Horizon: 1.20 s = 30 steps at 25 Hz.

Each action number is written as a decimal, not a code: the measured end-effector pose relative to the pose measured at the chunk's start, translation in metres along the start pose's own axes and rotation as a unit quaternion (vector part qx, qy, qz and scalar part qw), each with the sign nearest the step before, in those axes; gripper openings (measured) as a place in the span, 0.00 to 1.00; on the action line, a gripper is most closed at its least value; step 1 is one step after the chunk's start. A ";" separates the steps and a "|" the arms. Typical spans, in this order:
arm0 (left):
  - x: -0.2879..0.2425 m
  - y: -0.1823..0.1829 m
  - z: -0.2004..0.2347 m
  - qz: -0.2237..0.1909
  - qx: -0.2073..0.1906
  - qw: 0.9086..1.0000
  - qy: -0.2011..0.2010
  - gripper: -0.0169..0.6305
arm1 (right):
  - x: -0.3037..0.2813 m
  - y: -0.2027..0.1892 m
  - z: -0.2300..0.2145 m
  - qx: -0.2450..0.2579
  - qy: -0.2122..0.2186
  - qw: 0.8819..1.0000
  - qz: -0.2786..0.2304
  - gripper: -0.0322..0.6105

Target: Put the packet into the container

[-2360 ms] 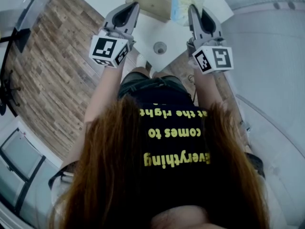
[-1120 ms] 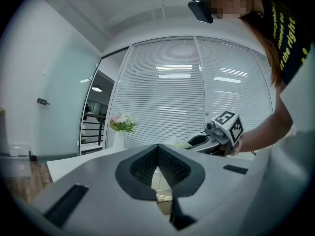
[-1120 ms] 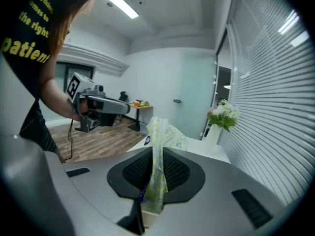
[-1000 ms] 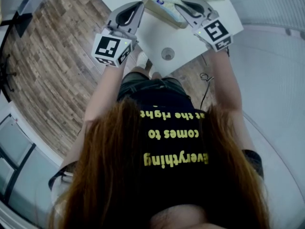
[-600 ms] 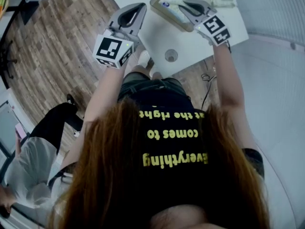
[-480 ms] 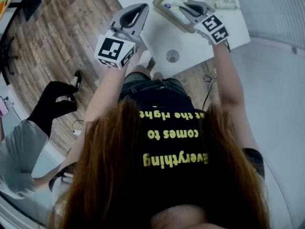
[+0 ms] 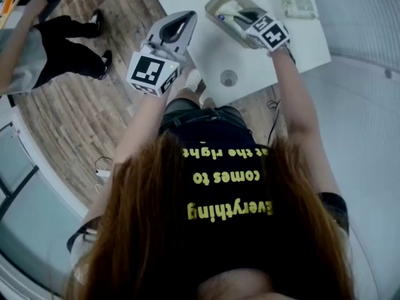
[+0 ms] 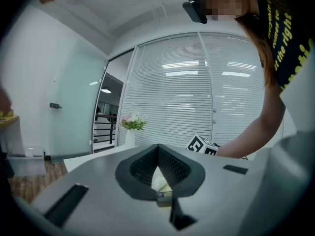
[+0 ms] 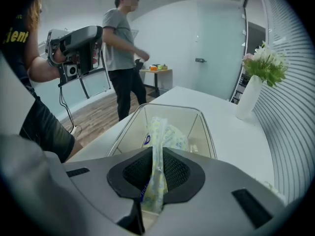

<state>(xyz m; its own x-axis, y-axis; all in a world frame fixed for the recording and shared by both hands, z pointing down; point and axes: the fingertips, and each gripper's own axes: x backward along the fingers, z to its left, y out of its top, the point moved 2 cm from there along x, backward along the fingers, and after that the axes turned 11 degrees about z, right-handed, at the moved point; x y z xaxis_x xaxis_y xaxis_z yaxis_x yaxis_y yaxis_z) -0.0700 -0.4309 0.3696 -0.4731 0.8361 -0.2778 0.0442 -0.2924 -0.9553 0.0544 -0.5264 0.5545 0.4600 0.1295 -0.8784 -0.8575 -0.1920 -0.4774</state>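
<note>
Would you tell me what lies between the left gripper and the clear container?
Only bare white table; the head view shows nothing between the left gripper and the container.

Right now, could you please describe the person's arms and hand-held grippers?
The left hand-held gripper and right hand-held gripper are grey with black ribbed pads, each carrying a white cube of black square markers. Black T-shirt, yellow lettering; forearms bare.
</note>
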 end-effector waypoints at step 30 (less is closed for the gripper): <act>0.004 -0.001 -0.009 -0.005 -0.003 1.000 -0.007 0.03 | 0.029 0.002 0.009 -0.021 0.027 0.999 0.025 0.32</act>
<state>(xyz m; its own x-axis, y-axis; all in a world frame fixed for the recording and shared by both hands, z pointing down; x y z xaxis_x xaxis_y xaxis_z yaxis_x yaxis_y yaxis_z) -0.0645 -0.4230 0.3686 -0.4856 0.8325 -0.2666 0.0454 -0.2806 -0.9588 0.0646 -0.5146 0.5282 0.4294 0.0653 -0.9007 -0.8698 -0.2384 -0.4320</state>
